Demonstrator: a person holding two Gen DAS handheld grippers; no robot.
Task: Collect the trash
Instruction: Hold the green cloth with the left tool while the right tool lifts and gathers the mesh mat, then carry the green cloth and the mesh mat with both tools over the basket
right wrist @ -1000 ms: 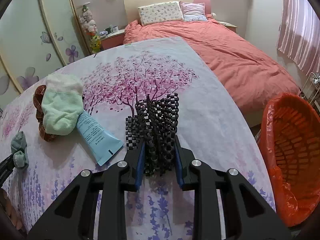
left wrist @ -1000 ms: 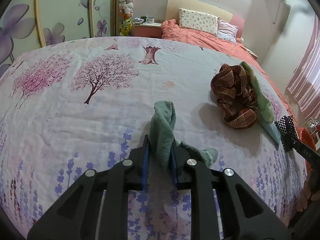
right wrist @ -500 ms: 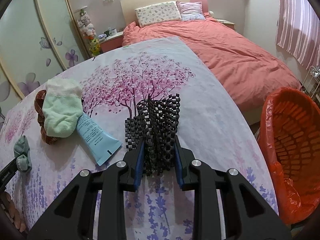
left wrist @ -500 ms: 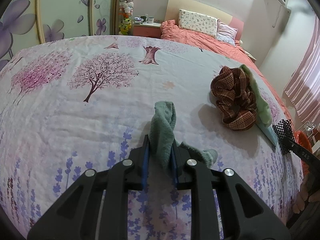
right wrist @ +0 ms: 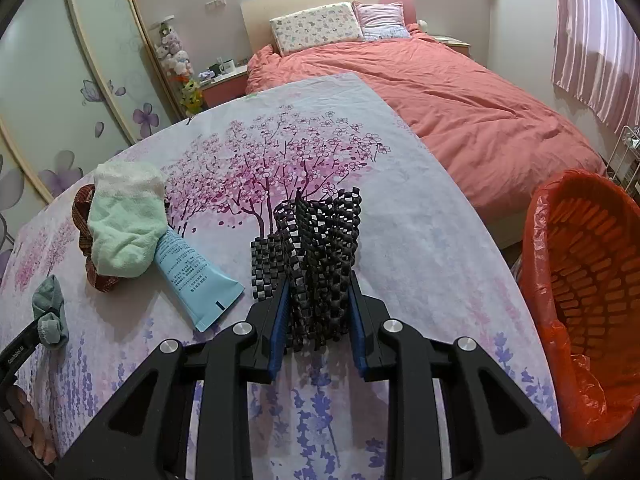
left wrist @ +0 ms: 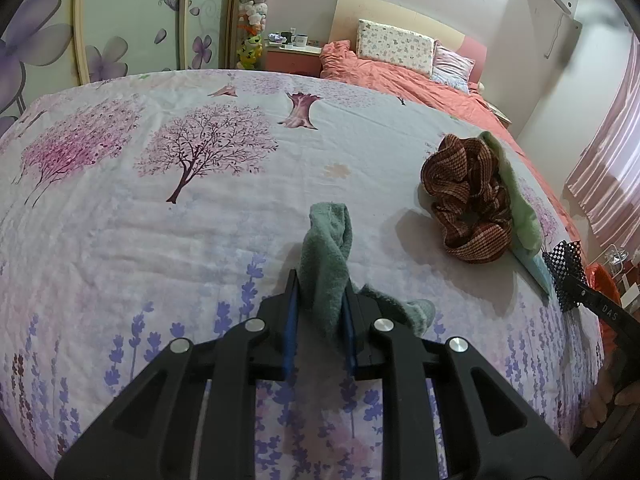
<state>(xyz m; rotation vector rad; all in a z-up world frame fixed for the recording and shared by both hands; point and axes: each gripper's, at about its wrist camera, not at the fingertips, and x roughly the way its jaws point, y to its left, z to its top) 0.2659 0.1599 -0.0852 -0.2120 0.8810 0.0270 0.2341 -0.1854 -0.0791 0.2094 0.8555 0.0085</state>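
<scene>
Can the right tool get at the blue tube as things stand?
Probably not yet. The right tool is shut on the black mesh piece, so it's occupied. The blue tube lies close by, but its upper end sits under the light green sock.

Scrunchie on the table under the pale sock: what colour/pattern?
The scrunchie is brown with a fine reddish and tan woven check. The left wrist view shows it best.

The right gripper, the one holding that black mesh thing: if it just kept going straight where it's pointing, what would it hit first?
Probably the flowered sheet just beyond the black mesh piece clamped in the right gripper. It points downward, and nothing else shows ahead, though depth is hard to judge.
</scene>
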